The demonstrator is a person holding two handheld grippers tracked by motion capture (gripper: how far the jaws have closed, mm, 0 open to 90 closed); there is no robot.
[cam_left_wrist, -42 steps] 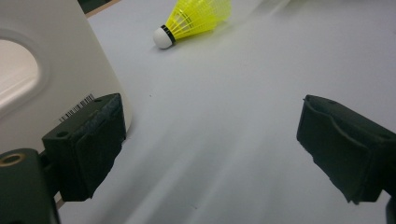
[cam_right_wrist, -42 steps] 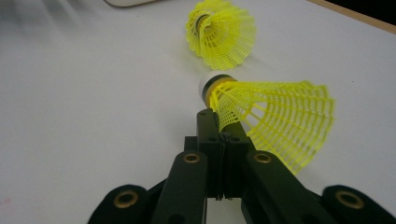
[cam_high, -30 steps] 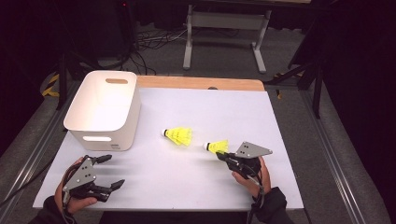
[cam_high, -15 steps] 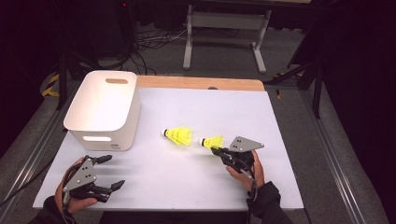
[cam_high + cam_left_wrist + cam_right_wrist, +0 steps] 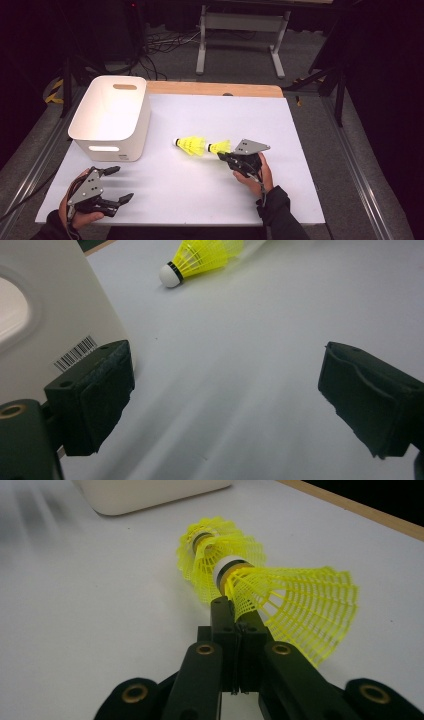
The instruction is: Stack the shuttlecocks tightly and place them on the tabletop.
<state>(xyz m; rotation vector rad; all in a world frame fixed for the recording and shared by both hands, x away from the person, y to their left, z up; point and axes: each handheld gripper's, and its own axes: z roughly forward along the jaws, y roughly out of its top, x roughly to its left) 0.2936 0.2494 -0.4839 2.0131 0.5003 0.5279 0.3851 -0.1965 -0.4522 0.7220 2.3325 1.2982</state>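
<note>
Two yellow shuttlecocks are on the white table top (image 5: 200, 200). One shuttlecock (image 5: 191, 146) lies on its side, cork to the left and skirt open to the right; it is also in the left gripper view (image 5: 205, 255). My right gripper (image 5: 223, 156) (image 5: 223, 607) is shut on the skirt edge of the second shuttlecock (image 5: 220, 147) (image 5: 300, 610). Its cork sits at the mouth of the lying shuttlecock's skirt (image 5: 210, 545). My left gripper (image 5: 120, 184) (image 5: 225, 405) rests open near the front left corner, with nothing between its fingers.
A white bin (image 5: 82, 132) with handle slots stands at the left of the table, close to my left gripper; its wall (image 5: 50, 315) carries a barcode label. A wooden strip (image 5: 215, 89) runs along the far edge. A metal stand (image 5: 240, 20) is beyond.
My right gripper has carried its shuttlecock leftward until the cork meets the skirt of the lying one. The left gripper has stayed in place.
</note>
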